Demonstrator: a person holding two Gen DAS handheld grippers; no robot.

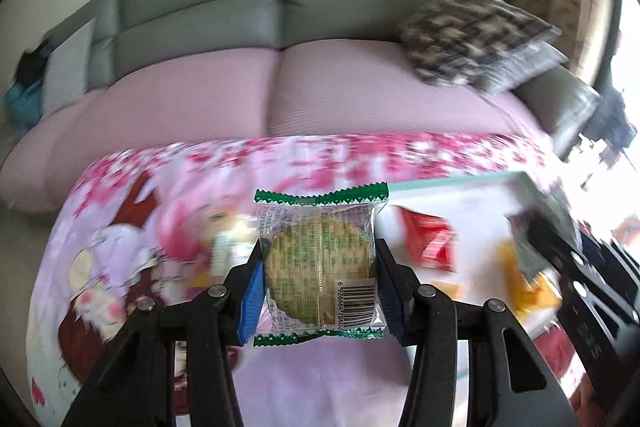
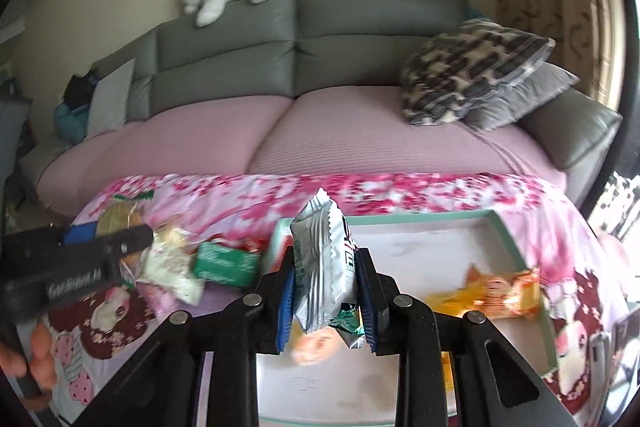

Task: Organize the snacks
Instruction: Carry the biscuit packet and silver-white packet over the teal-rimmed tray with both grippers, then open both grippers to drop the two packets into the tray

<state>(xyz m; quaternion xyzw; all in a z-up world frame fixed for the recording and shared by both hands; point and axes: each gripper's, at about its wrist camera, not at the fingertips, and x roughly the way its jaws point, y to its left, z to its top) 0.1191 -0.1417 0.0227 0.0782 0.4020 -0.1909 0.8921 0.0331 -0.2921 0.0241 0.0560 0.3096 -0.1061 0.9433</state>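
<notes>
Meanwhile, the left gripper [image 1: 320,275] is clamped on a clear round-cracker packet [image 1: 320,263], held above the pink patterned cloth [image 1: 128,227]. To its right, the right gripper [image 2: 326,299] pinches a silver snack pouch [image 2: 324,267] upright over the white tray [image 2: 420,235], where an orange packet [image 2: 496,295] lies.

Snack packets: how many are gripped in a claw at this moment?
2. The green-edged biscuit packet is clamped flat in the left claw. The silver packet stands upright in the right claw. Both claws are in full view, so no held packet is hidden.
</notes>
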